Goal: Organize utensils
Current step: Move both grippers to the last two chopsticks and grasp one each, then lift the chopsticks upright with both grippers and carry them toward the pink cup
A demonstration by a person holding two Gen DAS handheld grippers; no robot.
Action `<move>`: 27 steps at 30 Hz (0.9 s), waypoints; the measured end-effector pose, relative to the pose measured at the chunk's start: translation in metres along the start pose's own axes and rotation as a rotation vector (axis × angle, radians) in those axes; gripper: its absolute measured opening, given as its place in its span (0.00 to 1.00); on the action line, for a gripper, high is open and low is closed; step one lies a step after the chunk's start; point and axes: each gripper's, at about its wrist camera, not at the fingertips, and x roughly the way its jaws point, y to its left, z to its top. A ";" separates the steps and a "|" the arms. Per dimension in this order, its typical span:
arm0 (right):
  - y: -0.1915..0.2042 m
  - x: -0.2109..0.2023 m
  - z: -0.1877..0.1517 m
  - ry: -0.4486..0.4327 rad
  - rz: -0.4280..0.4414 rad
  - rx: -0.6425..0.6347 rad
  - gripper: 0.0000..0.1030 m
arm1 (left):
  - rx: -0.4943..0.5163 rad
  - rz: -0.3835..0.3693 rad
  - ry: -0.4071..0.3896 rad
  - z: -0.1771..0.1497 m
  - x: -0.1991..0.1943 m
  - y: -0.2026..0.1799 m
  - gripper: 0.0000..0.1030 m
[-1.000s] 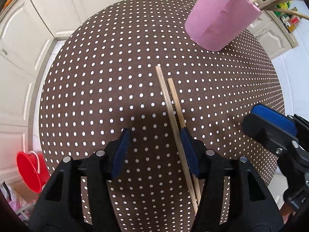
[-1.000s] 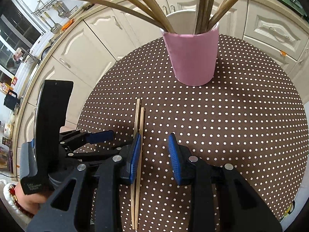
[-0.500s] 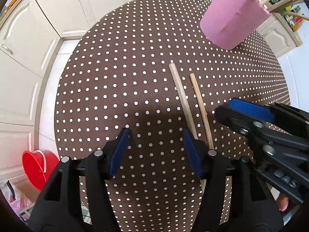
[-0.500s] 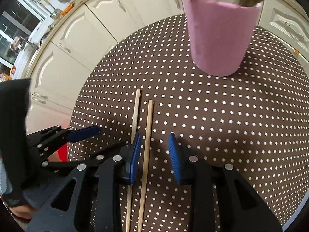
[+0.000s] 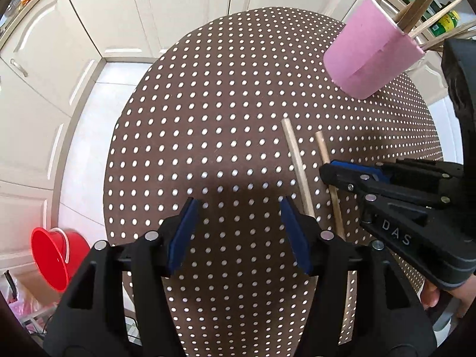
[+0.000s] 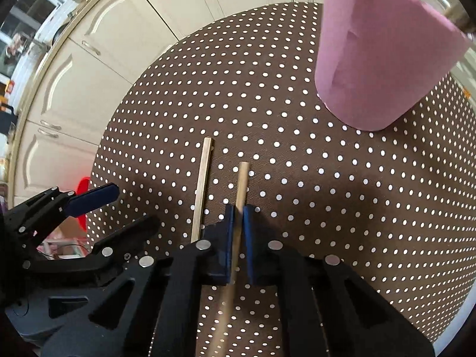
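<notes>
The right tool (image 6: 237, 217) is seen clamped on the darker round wooden chopstick (image 6: 241, 184), its blue pads having just been closing onto the stick that lies between them on the brown round worktop with white dots (image 6: 327, 193). Just beside it, to the left in the right wrist view, the paler squared wooden chopstick (image 6: 203, 184) is laid almost parallel, untouched and apart from the gripped one. The left tool (image 5: 238, 232) is held with its jaws spread, nothing between the pads; the paler chopstick runs under its right finger. Farther off, the pink cylindrical utensil holder (image 5: 372, 56) is stood near the far edge of the worktop, with several wooden sticks (image 5: 428, 20) leaning out of it. Beyond, cream cabinet doors (image 5: 184, 9) are visible, and a red plastic bucket (image 5: 56, 255) is set on the floor.
</notes>
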 end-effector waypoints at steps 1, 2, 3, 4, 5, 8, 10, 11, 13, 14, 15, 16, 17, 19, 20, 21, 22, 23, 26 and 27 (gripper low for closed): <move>-0.003 -0.001 0.000 0.001 0.012 0.006 0.05 | 0.001 -0.005 -0.001 0.003 0.000 -0.003 0.57; -0.008 -0.002 -0.001 0.001 0.017 0.013 0.05 | 0.006 -0.010 -0.002 0.006 0.000 -0.005 0.57; -0.011 -0.004 -0.002 -0.002 0.015 0.022 0.05 | 0.011 -0.016 -0.003 0.008 0.000 -0.010 0.57; -0.016 -0.007 -0.004 -0.008 0.020 0.033 0.05 | 0.016 -0.023 -0.003 0.013 0.002 -0.014 0.57; -0.022 -0.009 -0.005 -0.011 0.029 0.043 0.05 | 0.020 -0.030 -0.002 0.016 0.004 -0.018 0.57; -0.037 -0.017 -0.009 -0.025 0.056 0.076 0.05 | 0.031 -0.058 0.010 0.028 0.012 -0.033 0.57; -0.046 -0.021 -0.011 -0.032 0.070 0.096 0.05 | 0.048 -0.058 0.022 0.033 0.018 -0.041 0.57; -0.050 -0.023 -0.012 -0.036 0.077 0.106 0.05 | 0.065 -0.047 0.029 0.035 0.021 -0.047 0.56; -0.059 -0.028 -0.014 -0.045 0.091 0.124 0.05 | 0.085 -0.035 0.041 0.039 0.027 -0.055 0.51; -0.061 -0.030 -0.015 -0.049 0.098 0.128 0.05 | 0.093 -0.029 0.047 0.041 0.029 -0.059 0.40; -0.062 -0.031 -0.016 -0.051 0.103 0.130 0.05 | 0.104 -0.009 0.062 0.044 0.035 -0.064 0.35; -0.064 -0.032 -0.016 -0.055 0.107 0.132 0.05 | 0.116 0.011 0.065 0.046 0.038 -0.067 0.34; -0.065 -0.034 -0.018 -0.058 0.109 0.134 0.05 | 0.130 0.025 0.061 0.048 0.039 -0.071 0.34; -0.068 -0.038 -0.021 -0.062 0.117 0.139 0.05 | 0.143 0.045 0.056 0.048 0.040 -0.074 0.30; -0.068 -0.039 -0.021 -0.064 0.118 0.138 0.05 | 0.146 0.057 0.048 0.049 0.041 -0.075 0.25; -0.065 -0.040 -0.021 -0.066 0.119 0.138 0.05 | 0.148 0.063 0.044 0.049 0.039 -0.076 0.23; -0.065 -0.041 -0.022 -0.070 0.120 0.137 0.05 | 0.150 0.069 0.042 0.048 0.038 -0.075 0.17; -0.063 -0.044 -0.023 -0.074 0.121 0.136 0.05 | 0.146 0.069 0.041 0.048 0.037 -0.074 0.11; -0.050 -0.051 -0.020 -0.089 0.122 0.128 0.05 | 0.121 0.036 0.034 0.049 0.034 -0.073 0.06; -0.048 -0.054 -0.020 -0.097 0.120 0.123 0.05 | 0.120 0.031 0.027 0.048 0.031 -0.072 0.06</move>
